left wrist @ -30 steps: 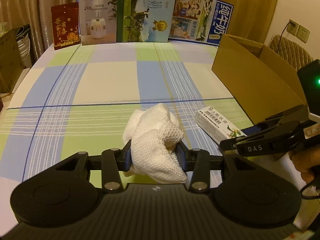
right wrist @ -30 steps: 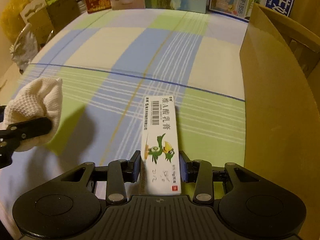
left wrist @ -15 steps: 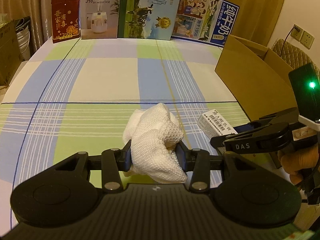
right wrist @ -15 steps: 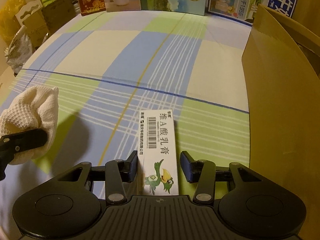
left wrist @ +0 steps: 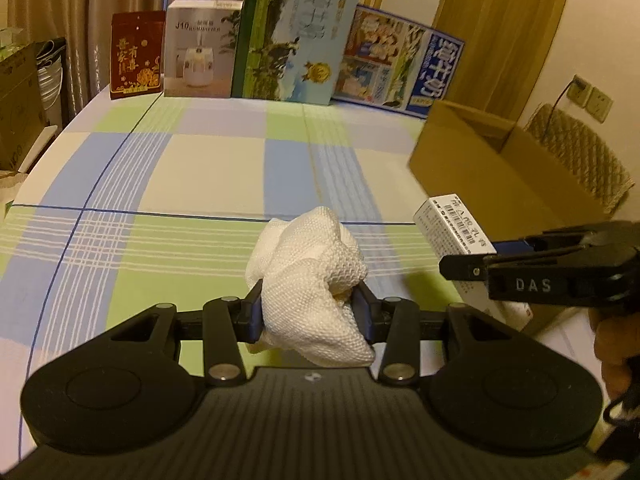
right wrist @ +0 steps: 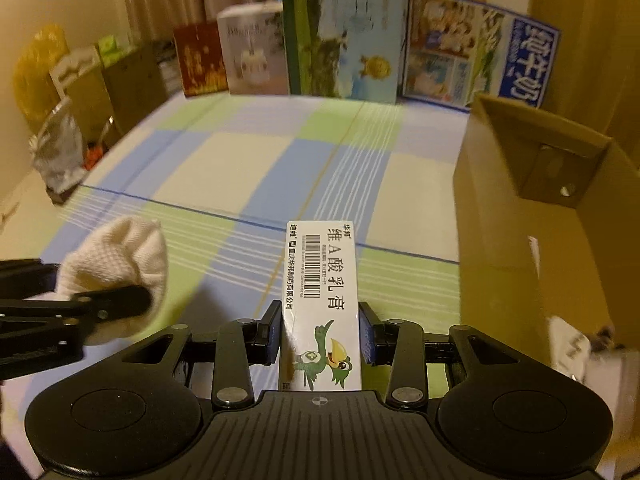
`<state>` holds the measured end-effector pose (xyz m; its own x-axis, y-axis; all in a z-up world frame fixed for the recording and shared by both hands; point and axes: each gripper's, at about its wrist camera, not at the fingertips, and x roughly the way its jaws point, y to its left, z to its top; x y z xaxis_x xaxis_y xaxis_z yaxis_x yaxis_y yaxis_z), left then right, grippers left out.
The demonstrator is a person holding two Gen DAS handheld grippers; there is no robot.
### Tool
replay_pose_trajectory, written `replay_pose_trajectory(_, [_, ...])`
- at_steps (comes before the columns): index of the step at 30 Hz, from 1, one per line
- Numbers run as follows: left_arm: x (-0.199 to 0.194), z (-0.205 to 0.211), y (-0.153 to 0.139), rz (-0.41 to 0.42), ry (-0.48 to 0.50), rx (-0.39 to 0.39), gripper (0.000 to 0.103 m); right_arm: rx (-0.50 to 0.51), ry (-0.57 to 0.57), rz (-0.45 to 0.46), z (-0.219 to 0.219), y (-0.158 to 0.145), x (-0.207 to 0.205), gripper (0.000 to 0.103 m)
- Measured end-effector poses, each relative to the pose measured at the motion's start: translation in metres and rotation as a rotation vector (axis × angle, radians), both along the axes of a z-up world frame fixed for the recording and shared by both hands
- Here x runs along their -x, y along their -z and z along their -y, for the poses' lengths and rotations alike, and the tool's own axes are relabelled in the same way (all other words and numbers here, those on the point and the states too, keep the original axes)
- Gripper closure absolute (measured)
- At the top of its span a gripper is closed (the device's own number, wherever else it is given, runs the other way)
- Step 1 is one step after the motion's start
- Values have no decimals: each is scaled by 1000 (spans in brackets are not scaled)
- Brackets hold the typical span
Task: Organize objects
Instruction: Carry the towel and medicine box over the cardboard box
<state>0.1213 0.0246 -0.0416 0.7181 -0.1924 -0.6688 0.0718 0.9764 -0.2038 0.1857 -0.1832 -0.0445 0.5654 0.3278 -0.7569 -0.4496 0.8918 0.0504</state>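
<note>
The left hand-held gripper (left wrist: pixel 308 312) is closed on a bunched white cloth (left wrist: pixel 310 280); its waffle-knit folds bulge above and below the pads, hiding most of both pads and whatever the cloth's underside looks like. In the right wrist view the same cloth shows only partly, behind a black finger at the left margin.

The right hand-held gripper (right wrist: pixel 320 334) is clamped on a long, flat white ointment carton (right wrist: pixel 322 300), a smooth card box printed with a barcode, black Chinese characters and a green cartoon bird. Its near end is cut off by the gripper body, so how far back it runs cannot be told. In the left wrist view only the carton's far end and barcode show, the rest covered by a black finger marked "DAS", and a little of the person's hand (left wrist: pixel 614 344) appears at the right margin.

Both things are held above the near part of a surface (left wrist: pixel 192 168) covered with a soft checked cloth in blue, green and cream. An open brown cardboard box (right wrist: pixel 520 216) stands at the right edge, its plain matte wall filling much of the right wrist view; its inside is mostly hidden. Along the far edge stand printed cartons: a dark red packet (left wrist: pixel 137 66), a white humidifier box (left wrist: pixel 200 50) and tall milk cartons (left wrist: pixel 292 44), their lettering blurred.
</note>
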Motion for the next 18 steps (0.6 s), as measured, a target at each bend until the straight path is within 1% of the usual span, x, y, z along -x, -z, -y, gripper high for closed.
replay_pose_trajectory(3, [20,12,-14,18,6,9,65,-11,7,18,6,-14,29,68])
replay_pose_trajectory(7, [51,32,-34,34,14,34,65,-47,55,36,23,-38,61,68])
replay_pose_trajectory(12, [84,60,-52,59,38,52,65,-77,126,72,59,-63,104,68])
replay_pose_trajectory(18, [113,96,-71,78,81,84,65,-61,206,101,108,-82,140,68])
